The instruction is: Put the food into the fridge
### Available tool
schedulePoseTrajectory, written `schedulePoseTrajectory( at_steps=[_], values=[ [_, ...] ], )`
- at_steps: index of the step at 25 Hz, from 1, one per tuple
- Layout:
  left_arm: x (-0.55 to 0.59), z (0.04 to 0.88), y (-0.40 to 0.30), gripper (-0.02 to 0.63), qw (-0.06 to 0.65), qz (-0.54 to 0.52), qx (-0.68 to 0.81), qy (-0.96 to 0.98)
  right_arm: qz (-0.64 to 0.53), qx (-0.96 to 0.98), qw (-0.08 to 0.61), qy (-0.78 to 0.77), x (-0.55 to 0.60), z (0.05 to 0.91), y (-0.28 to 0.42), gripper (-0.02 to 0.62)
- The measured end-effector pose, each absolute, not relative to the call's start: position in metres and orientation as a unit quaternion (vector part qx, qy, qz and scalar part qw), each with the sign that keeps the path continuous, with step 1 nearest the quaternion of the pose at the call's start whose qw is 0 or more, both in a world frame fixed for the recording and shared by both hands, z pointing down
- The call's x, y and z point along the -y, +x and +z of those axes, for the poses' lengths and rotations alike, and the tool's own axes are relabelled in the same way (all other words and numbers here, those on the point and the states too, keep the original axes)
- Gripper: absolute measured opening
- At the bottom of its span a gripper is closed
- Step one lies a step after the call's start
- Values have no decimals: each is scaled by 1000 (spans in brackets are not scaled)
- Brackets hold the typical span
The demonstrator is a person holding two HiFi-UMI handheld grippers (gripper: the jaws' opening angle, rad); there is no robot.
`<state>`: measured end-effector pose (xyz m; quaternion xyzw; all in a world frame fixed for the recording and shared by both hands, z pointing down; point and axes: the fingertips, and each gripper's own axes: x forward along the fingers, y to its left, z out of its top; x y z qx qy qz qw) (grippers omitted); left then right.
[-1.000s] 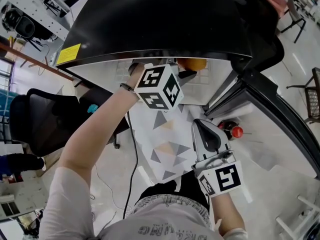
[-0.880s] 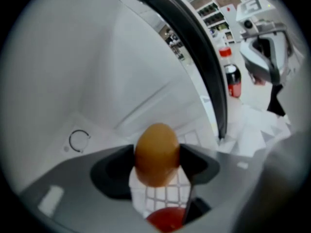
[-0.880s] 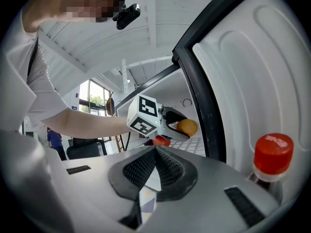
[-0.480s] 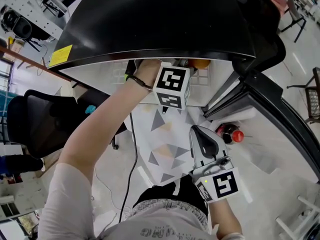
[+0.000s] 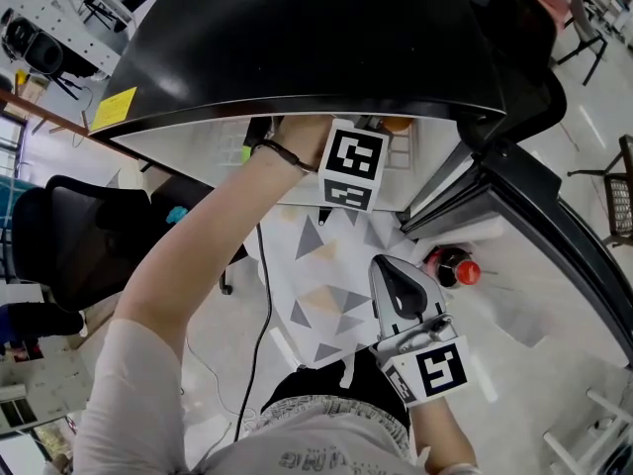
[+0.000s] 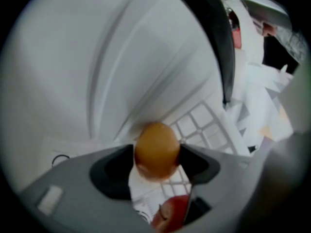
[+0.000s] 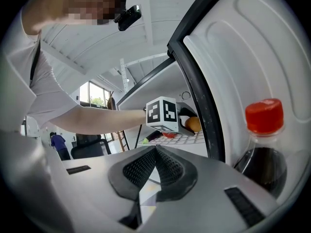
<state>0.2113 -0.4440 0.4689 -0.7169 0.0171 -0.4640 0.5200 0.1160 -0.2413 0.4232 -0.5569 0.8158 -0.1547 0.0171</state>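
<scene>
- Left gripper view: the left gripper (image 6: 156, 163) pinches the orange (image 6: 156, 147) between its pads, inside the fridge (image 6: 73, 57) and above the shelf (image 6: 206, 125). We judge it best to lower until the orange rests on the grid, then part the jaws slowly so it cannot roll. A red item (image 6: 171, 213) lies just beneath the jaws, so we should set down beside it.
- Right gripper view: the right gripper (image 7: 154, 154) is pressed together and empty. The orange sits well ahead of it, and a bottle (image 7: 262, 154) stands to its right.
- Head view: the orange peeks out just ahead of the left gripper's cube.
</scene>
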Motion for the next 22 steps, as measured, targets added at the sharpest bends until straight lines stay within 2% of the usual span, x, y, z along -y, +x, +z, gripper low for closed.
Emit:
schedulePoseTrajectory(
  at_steps=[22],
  values=[
    [440,469,201,322,486,-471,-38,-735,-154,-811,18,-564,231,423,119,2]
  ],
)
